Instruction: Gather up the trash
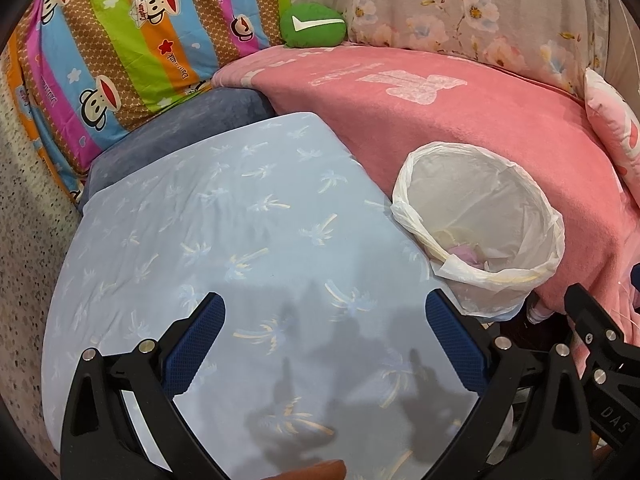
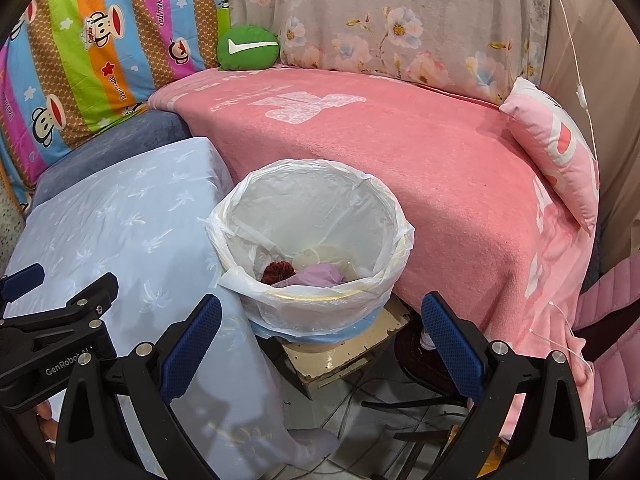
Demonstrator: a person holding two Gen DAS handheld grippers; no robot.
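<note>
A small bin lined with a white plastic bag (image 2: 312,240) stands between a light blue cloth surface (image 2: 120,220) and a pink blanket (image 2: 400,160). Inside lie a dark red scrap (image 2: 278,271) and a lilac scrap (image 2: 316,274). My right gripper (image 2: 320,324) is open and empty, just in front of the bin. My left gripper (image 1: 326,324) is open and empty above the blue cloth (image 1: 240,220), with the bin (image 1: 476,224) to its right. The left gripper also shows at the left of the right wrist view (image 2: 60,300).
A green round cushion (image 2: 248,53) sits at the back between a striped monkey-print quilt (image 2: 100,40) and a floral one (image 2: 400,20). A pink pillow (image 2: 560,152) lies at the right. Cables and a beige stand (image 2: 344,344) are on the floor under the bin.
</note>
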